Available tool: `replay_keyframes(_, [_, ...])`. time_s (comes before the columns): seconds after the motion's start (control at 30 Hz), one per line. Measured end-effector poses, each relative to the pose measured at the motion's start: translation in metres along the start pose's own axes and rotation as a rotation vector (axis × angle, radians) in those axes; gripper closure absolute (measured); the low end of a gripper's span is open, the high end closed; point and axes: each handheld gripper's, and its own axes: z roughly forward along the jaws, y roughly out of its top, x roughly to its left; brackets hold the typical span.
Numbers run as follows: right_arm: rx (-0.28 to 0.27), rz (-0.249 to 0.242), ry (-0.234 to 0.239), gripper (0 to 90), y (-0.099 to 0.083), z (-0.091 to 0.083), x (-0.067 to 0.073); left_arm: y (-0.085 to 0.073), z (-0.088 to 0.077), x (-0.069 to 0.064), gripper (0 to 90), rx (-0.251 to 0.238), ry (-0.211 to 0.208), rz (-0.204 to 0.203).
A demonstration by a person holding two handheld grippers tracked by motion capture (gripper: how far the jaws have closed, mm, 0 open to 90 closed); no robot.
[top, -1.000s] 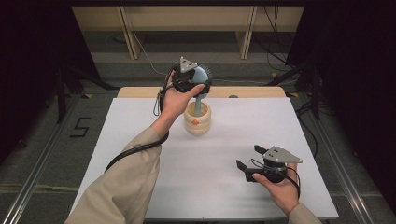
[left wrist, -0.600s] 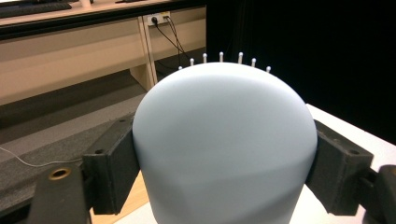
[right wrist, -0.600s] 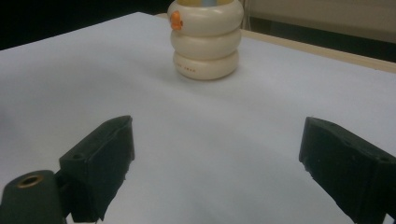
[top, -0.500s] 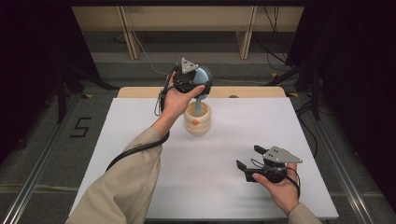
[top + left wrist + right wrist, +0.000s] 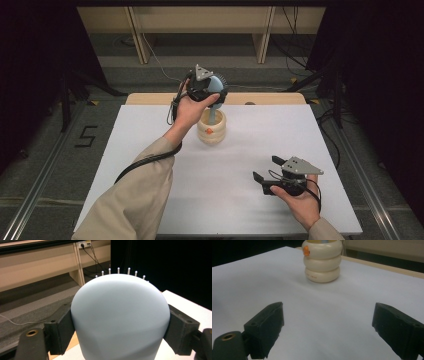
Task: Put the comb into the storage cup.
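Nothing moved | my left hand-held gripper (image 5: pixel 212 95) clamps hairbrush (image 5: pixel 120 317) head over ribbed holder (image 5: pixel 211 128) | right hand-held gripper (image 5: pixel 266 170) gapes empty | light, rigid, slick; grip flanks

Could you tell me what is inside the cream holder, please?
The blue brush's handle goes down into the holder; left tongs grip its head. The handle's lower end is hidden.

Pale blue brush (image 5: pixel 120 317); cream ringed holder (image 5: pixel 322 261) with orange spot; white table (image 5: pixel 240 200).

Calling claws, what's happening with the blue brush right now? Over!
Left claw clamped on blue brush, handle down in cream holder. Right claw open, resting aside. Nothing in the way.
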Motion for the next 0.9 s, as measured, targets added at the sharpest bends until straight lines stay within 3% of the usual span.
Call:
replay_keyframes(0.6, [0.003, 0.005, 0.004, 11.4, -0.001, 0.001, 0.0, -0.016, 0.013, 0.001, 20.2, 0.056, -0.007, 0.002])
replay_keyframes(0.9, [0.006, 0.005, 0.005, 11.5, -0.001, 0.002, 0.0, -0.015, 0.013, 0.002, 20.1, 0.062, -0.015, 0.006])
